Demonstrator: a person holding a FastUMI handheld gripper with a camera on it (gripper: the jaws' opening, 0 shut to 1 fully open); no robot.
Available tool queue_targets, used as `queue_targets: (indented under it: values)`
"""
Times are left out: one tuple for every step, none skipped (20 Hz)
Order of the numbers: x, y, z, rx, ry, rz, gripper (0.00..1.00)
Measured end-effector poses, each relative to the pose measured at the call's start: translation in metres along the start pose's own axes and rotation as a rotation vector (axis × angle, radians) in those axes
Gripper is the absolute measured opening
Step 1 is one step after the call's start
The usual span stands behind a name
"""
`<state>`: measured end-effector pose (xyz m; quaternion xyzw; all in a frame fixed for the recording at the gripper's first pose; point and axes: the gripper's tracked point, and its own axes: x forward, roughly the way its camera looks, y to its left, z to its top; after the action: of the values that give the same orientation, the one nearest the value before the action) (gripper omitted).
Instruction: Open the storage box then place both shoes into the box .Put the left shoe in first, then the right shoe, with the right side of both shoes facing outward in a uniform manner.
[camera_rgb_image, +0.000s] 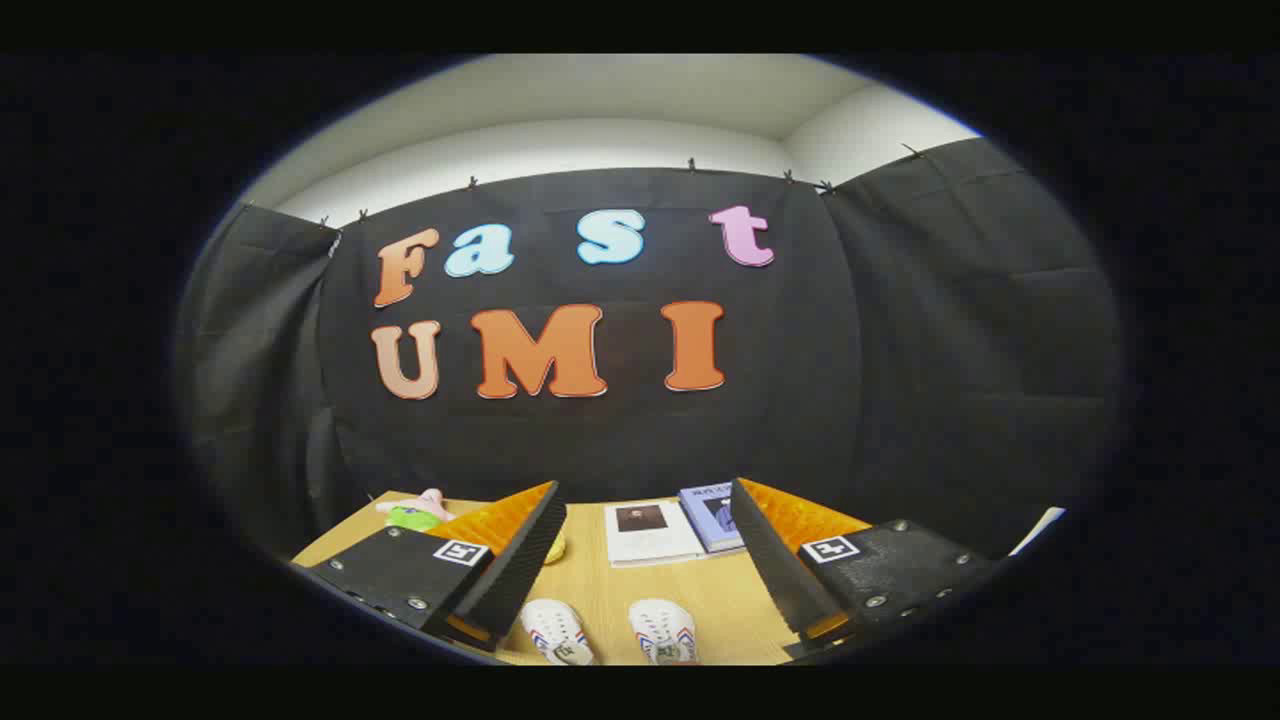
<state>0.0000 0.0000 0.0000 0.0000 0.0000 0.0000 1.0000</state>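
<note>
A light wooden tabletop (720, 600) runs back to the black cloth wall; from the left it carries a pink-and-green soft toy (412, 512), a white paperback book (652, 532) and a blue book (712, 515). The gripper (643, 545) stands spread and empty; the two white sneakers with blue-and-red stripes (610, 632) lie between its fingers, bare wood around them.

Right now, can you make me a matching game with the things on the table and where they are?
Things:
1. pair of white sneakers with striped sides
2. white paperback book
3. blue paperback book
4. pink and green soft toy

Places:
A. beyond the left finger
B. nearest, between the open fingers
C. just behind the sneakers
D. against the right finger

Pairs: 1-B, 2-C, 3-D, 4-A
</note>
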Motion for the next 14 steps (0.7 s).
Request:
queue_targets:
  values:
    - [-0.002,0.001,0.002,0.001,-0.006,0.001,0.98]
    - [-0.004,0.003,0.004,0.009,-0.012,0.003,0.98]
    - [-0.004,0.004,0.005,0.02,-0.016,0.006,0.98]
    - [-0.006,0.005,0.007,0.029,-0.02,0.01,0.98]
    - [-0.006,0.006,0.007,0.036,-0.019,0.014,0.98]
    - [-0.007,0.006,0.005,0.039,-0.016,0.016,0.98]
    - [-0.007,0.005,0.004,0.038,-0.015,0.015,0.98]
    - [-0.008,0.006,0.004,0.034,-0.015,0.015,0.98]
    - [-0.009,0.007,0.005,0.028,-0.016,0.017,0.98]
    - [-0.01,0.009,0.006,0.022,-0.019,0.021,0.98]
    - [-0.01,0.01,0.006,0.018,-0.024,0.025,0.98]
    - [-0.011,0.011,0.006,0.017,-0.024,0.026,0.98]
    - [-0.01,0.011,0.003,0.019,-0.017,0.025,0.98]
    - [-0.01,0.013,0.001,0.022,-0.01,0.027,0.98]
